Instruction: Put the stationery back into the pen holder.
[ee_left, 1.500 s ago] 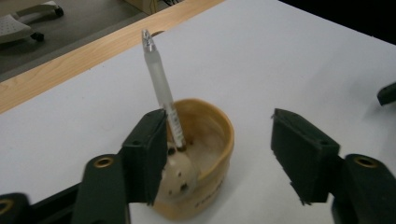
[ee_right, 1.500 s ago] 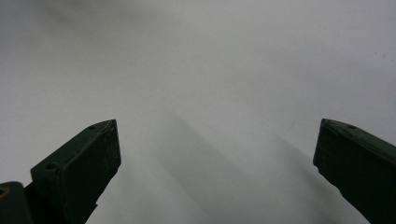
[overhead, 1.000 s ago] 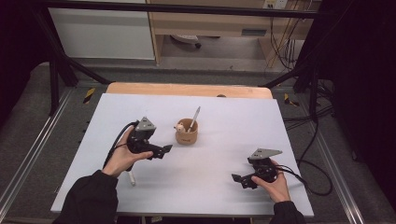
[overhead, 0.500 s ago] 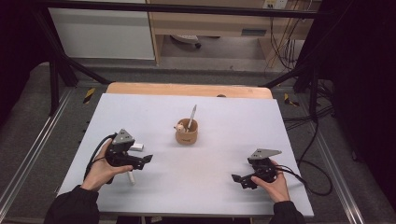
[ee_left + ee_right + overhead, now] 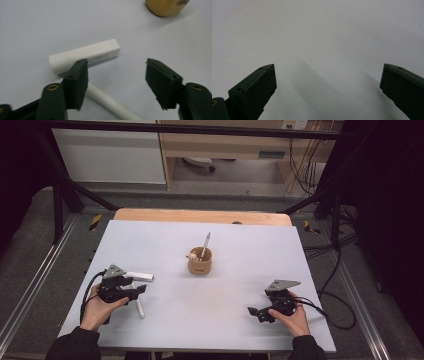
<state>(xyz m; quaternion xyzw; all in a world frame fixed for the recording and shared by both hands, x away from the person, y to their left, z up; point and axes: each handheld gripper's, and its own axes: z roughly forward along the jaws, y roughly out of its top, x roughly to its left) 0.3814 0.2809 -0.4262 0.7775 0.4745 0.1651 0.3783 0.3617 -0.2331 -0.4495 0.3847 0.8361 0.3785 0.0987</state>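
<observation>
White table (image 5: 240,270): brown cup (image 5: 200,261) at centre; white block (image 5: 139,276) and white tube (image 5: 140,307) at lower left.

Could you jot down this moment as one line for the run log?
left gripper: jaws just closing, nothing clamped, over white block and white stick | right gripper: open, empty | cup: untouched, mid-table

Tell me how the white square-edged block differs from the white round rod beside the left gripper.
The white square-edged block has flat faces and sharp corners; the white round rod is a smooth cylinder. The block is thicker, the rod slimmer. In the high view they lie at clearly different angles. Both are plain white and lie flat on the table.
</observation>
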